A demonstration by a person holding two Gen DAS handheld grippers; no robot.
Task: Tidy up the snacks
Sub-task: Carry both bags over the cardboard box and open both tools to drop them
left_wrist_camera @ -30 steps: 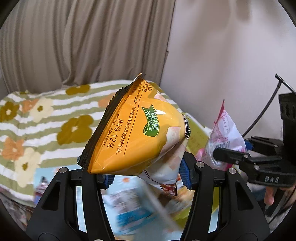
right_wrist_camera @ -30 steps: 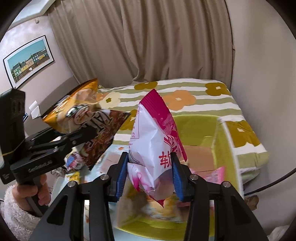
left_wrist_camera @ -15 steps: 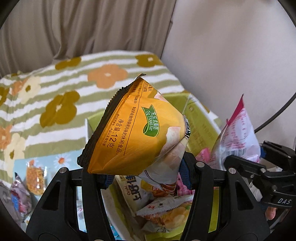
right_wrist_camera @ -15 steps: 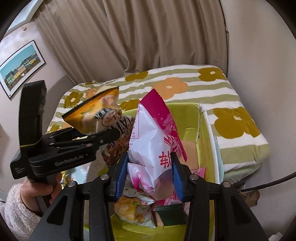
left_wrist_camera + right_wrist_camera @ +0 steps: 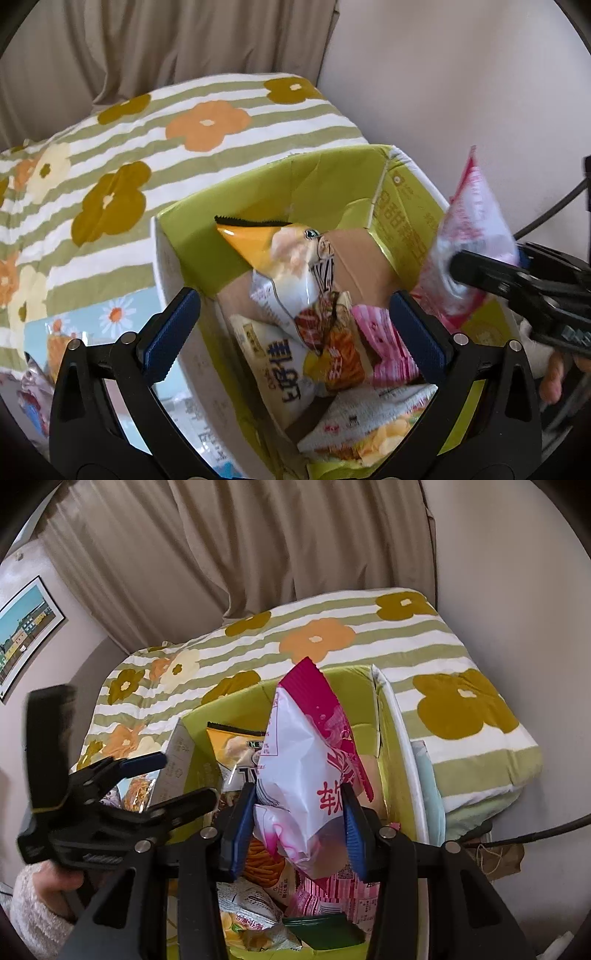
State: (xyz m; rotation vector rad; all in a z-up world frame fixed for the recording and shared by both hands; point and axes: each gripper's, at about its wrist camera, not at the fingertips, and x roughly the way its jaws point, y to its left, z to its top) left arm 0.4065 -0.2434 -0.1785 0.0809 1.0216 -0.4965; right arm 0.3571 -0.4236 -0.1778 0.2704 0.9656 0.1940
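Observation:
A green cardboard box (image 5: 266, 192) (image 5: 207, 716) holds several snack packets. The orange packet (image 5: 291, 258) (image 5: 236, 744) lies inside it, apart from any finger. My left gripper (image 5: 295, 328) (image 5: 173, 779) is open and empty above the box. My right gripper (image 5: 299, 827) is shut on a pink and white packet (image 5: 310, 768) (image 5: 472, 236) and holds it above the box's right side.
The box stands on a floral cloth with loose packets (image 5: 55, 339) to its left. Behind is a bed with a striped flower cover (image 5: 147, 122). A wall and a black cable (image 5: 535, 834) are on the right.
My left gripper has opened and the orange packet has dropped into the box. Both grippers have tilted down over the box. The right still holds the pink packet.

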